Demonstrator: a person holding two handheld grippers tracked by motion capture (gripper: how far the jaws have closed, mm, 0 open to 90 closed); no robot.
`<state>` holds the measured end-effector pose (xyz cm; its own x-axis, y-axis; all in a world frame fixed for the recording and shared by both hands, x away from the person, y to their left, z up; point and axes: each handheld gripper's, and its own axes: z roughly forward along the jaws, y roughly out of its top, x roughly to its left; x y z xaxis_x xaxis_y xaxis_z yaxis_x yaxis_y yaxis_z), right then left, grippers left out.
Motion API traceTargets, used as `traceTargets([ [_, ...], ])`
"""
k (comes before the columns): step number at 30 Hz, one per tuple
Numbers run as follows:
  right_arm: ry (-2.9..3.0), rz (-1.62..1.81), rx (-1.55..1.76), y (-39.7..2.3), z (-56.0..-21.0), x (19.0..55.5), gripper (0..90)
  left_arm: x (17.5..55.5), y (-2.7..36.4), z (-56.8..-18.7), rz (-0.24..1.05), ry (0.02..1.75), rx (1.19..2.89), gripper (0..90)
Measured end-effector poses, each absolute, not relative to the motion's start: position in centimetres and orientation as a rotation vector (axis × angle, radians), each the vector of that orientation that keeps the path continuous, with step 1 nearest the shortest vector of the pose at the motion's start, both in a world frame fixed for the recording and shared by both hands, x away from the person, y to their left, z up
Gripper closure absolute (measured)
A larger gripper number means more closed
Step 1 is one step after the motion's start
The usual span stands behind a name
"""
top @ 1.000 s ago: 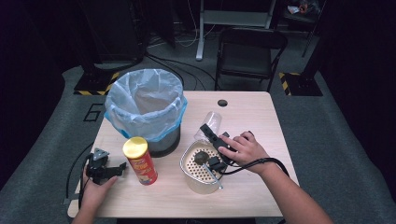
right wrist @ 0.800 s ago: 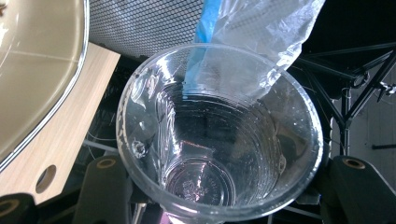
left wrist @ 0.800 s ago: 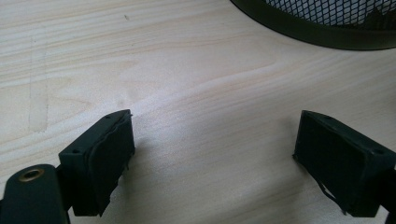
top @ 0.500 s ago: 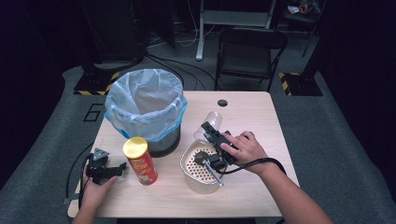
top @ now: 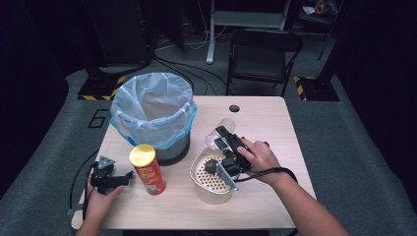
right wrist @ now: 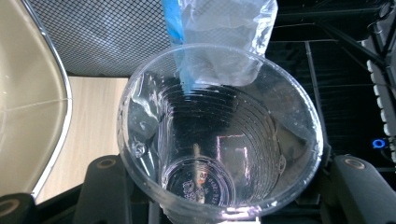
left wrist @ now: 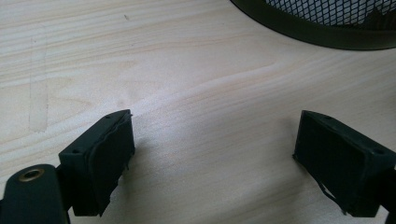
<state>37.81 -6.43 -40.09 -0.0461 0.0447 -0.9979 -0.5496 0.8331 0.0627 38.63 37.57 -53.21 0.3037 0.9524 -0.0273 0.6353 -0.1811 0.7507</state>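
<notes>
Two right gripper (top: 222, 138) jaws pinching clear plastic cup (right wrist: 219, 135) between them, mouth toward the camera.

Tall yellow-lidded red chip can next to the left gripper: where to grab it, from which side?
Grip the tall red chip can with the yellow lid around its mid-body, coming in level from its left, where the open left gripper rests on the wooden table. It stands upright and round; the black mesh bin with the blue liner crowds its far side.
</notes>
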Motion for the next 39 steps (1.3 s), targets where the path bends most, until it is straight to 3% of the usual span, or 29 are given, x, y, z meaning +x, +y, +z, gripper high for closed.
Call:
traceTargets([
  [10, 1.668, 0.728, -0.221, -6.5, -39.5, 38.1, 39.7, 38.6, 37.6, -53.2, 0.607, 1.411, 1.905, 11.4],
  [27, 1.920, 1.615, 0.538, -9.6, -35.8, 40.7, 39.7, 38.6, 37.6, -53.2, 0.607, 1.411, 1.906, 11.4],
  [39, 2.097, 1.814, 0.776, -10.8, -34.9, 42.2, 39.4, 38.6, 37.6, -53.2, 0.606, 1.411, 1.906, 11.4],
])
